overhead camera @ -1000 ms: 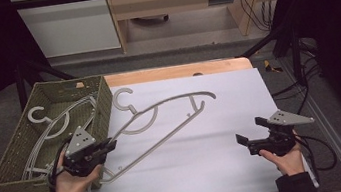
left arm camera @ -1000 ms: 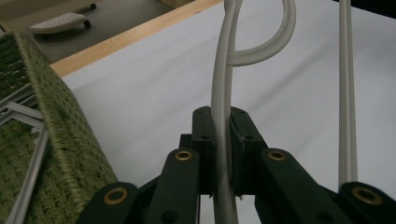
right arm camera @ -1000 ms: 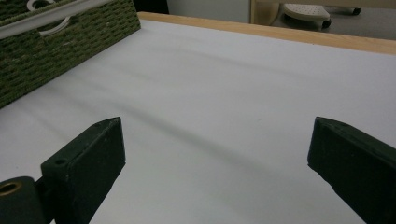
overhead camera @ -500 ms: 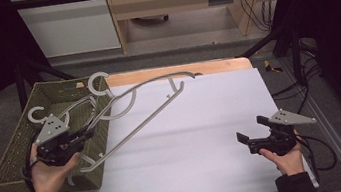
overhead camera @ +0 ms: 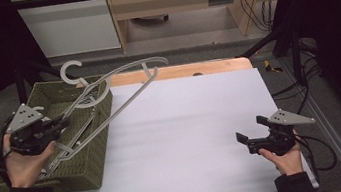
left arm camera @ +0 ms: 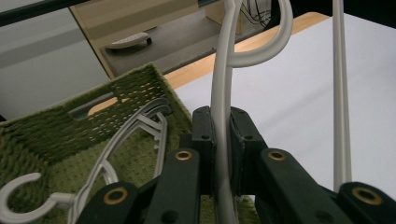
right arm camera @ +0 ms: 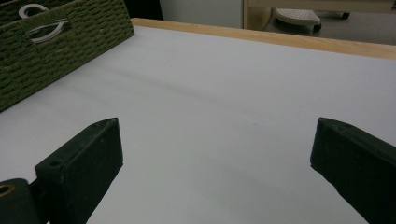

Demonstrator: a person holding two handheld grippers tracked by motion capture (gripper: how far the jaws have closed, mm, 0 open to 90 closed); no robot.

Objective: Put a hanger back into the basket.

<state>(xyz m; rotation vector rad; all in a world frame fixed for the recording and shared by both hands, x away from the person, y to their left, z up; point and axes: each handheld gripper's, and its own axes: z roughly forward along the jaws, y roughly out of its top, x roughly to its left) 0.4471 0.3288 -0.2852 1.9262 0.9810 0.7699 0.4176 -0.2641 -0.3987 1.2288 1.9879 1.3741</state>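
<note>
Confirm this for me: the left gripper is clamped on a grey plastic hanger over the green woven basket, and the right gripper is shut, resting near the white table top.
One thing is wrong: the right gripper is open, not shut. The right gripper view shows its two jaws standing wide apart with nothing between them. The rest holds: the left gripper is clamped on the grey plastic hanger over the green woven basket.

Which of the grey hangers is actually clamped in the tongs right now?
The raised hanger, slanting up out of the green basket, is pinched in the left tongs. The other hanger lies loose inside the basket.

L gripper (overhead camera: 61, 124) grips hanger (overhead camera: 122, 90), prob. over basket (overhead camera: 97, 159).
</note>
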